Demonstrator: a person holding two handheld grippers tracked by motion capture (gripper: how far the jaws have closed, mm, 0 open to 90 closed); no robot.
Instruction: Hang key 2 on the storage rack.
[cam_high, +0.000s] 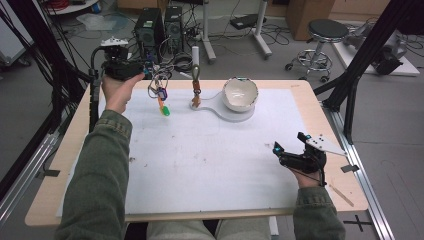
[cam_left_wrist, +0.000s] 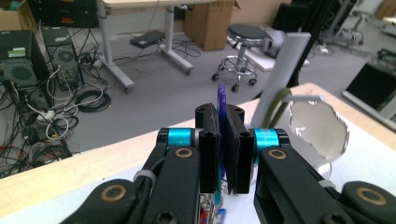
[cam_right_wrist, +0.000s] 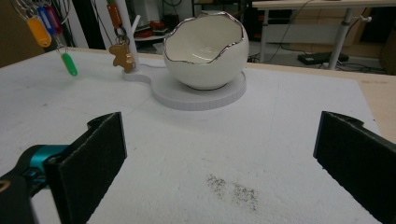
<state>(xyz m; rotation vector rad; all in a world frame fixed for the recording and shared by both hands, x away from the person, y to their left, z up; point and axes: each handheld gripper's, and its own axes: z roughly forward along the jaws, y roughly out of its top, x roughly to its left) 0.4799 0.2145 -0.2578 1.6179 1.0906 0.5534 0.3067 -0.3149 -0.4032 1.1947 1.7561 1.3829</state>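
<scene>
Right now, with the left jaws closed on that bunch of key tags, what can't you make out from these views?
- Left gripper view: the purple tag shows just its top edge; the jaws cover the rest and the other tags.
- High view: the key tag bunch is too small to count tags or see the ring.
- High view: the left gripper has its jaws hidden behind its body and the hand.
- Right gripper view: the stand post is cut off by the top edge.

Open tongs (cam_right_wrist: 224, 163) face a white bowl (cam_right_wrist: 205, 46) on its stand.
</scene>
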